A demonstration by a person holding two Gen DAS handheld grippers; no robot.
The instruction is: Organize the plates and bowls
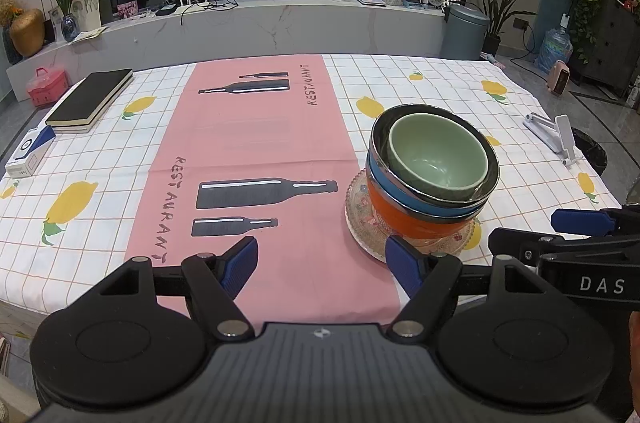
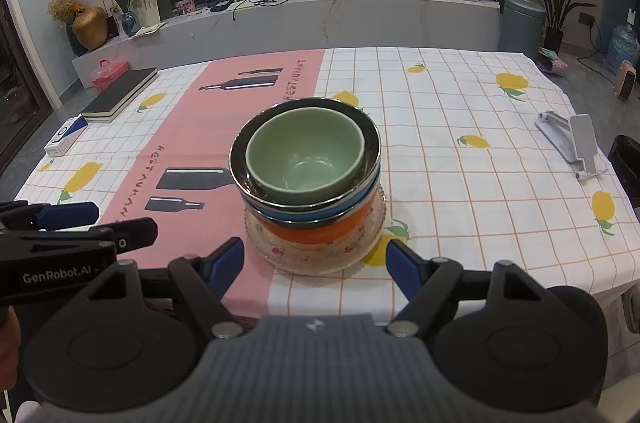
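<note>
Bowls stacked on a glass plate, both grippers released and empty

In the right wrist view, just above frame centre, a green bowl [image 2: 306,155] sits nested in a steel-rimmed blue bowl [image 2: 308,211], which rests in an orange bowl [image 2: 316,231], all on a patterned glass plate [image 2: 320,255] where the pink runner [image 2: 192,127] meets the checked lemon cloth on the desk [image 2: 460,159]. The right gripper [image 2: 315,265] hangs at the lower middle with its blue pads spread wide, the plate's near edge just beyond them, touching nothing. In the left wrist view the same stack stands right of centre; the left gripper [image 1: 322,265] is likewise spread apart over the runner, nothing between its pads. A dark notebook [image 1: 90,101] lies at the upper left, a white folding stand [image 1: 554,135] at the right edge
</note>
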